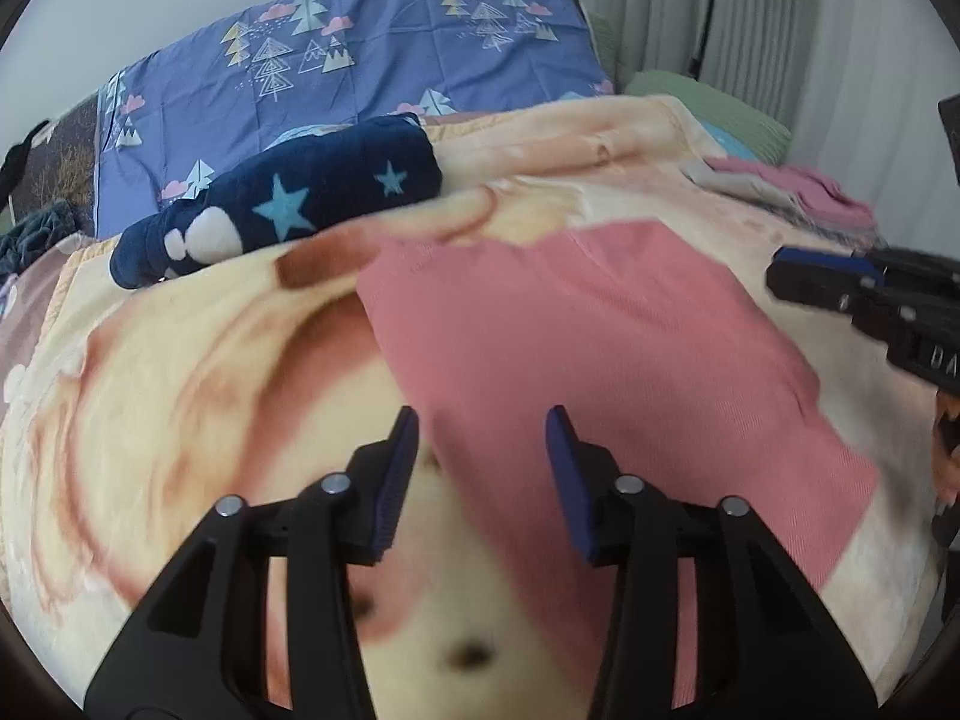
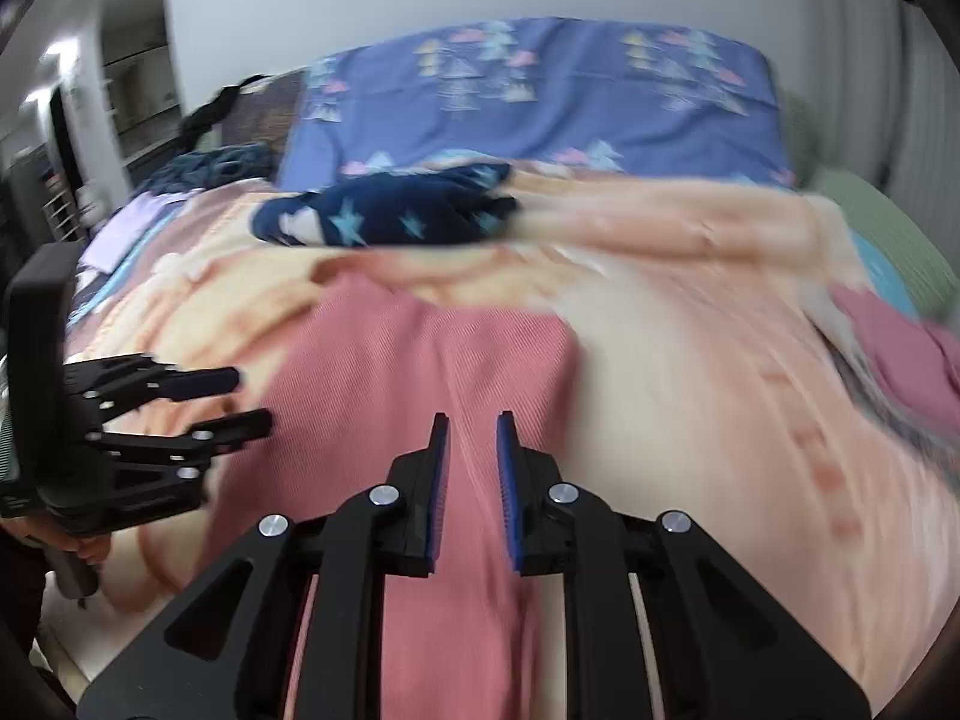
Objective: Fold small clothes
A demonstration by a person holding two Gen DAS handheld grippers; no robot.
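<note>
**Pink cloth, flat on the blanket**

Item: pink cloth [image 1: 600,360], centre of both views, spread on the cream blanket [image 1: 150,420]. My left gripper [image 1: 480,456] hangs over its lower-left edge, jaws partly apart, nothing between them. My right gripper [image 2: 471,468] hangs over its middle, jaws narrowly apart, empty.

Handling, as I judge it: light, soft, limp; it will sag and drag. Best taken by pinching corners or the near hem, one per gripper.

On the black plastic body of my right gripper [image 1: 828,282], at the picture's edge, I read only the pale letters "DA"; the rest is cut off.
</note>
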